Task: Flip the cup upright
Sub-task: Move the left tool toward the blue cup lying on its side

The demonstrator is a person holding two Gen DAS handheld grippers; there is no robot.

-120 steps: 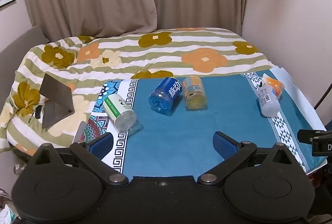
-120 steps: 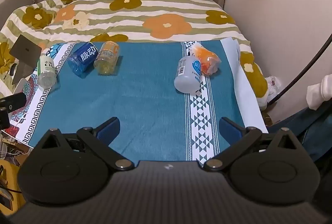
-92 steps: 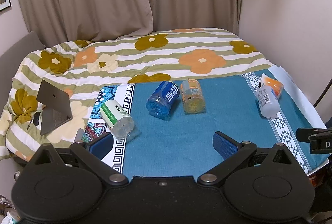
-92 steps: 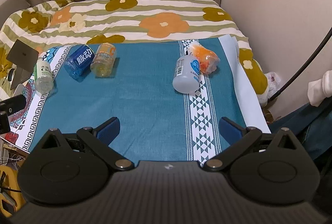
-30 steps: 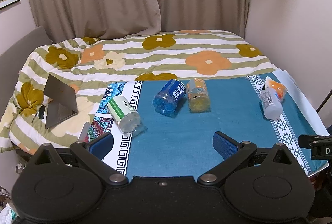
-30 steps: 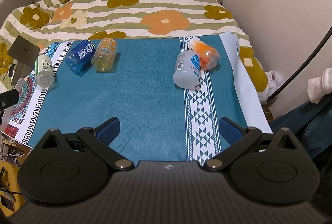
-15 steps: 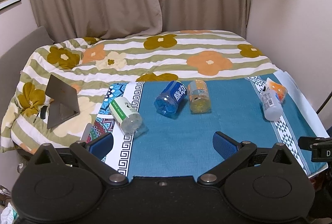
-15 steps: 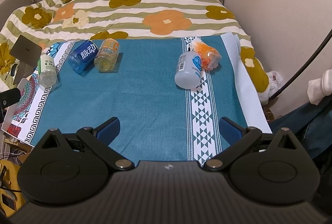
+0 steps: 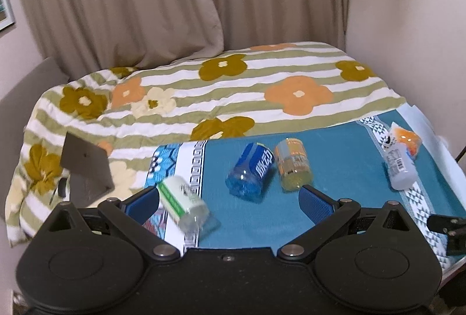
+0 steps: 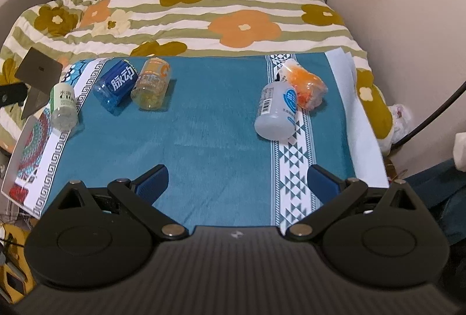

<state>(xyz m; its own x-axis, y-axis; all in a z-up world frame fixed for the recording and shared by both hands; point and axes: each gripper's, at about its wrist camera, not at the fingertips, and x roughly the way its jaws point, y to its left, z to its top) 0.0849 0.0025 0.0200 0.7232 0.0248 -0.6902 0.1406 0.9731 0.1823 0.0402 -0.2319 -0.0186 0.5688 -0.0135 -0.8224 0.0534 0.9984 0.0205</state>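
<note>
Five cut-bottle plastic cups toppled on teal patterned cloth (image 10: 209,122) — nearest, green-labelled clear cup (image 9: 183,202) just beside left gripper (image 9: 228,200). Right gripper (image 10: 237,178) well back; both spread wide, empty — presumably poised for approach.

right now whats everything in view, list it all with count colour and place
green-label cup: 1, clear with green and white label, on its side at the cloth's left border
blue cup: 1, blue, on its side beside the yellow one
yellow cup: 1, clear yellow-orange, on its side, left-centre
white cup: 1, milky white with blue label, on its side on the right patterned stripe
orange cup: 1, orange, lying against the white one
cloth: 1, teal with patterned borders
quilt: 1, striped, floral, behind
grey stand: 1, far left
left gripper: open, low near the green-label cup
right gripper: open, above the cloth
</note>
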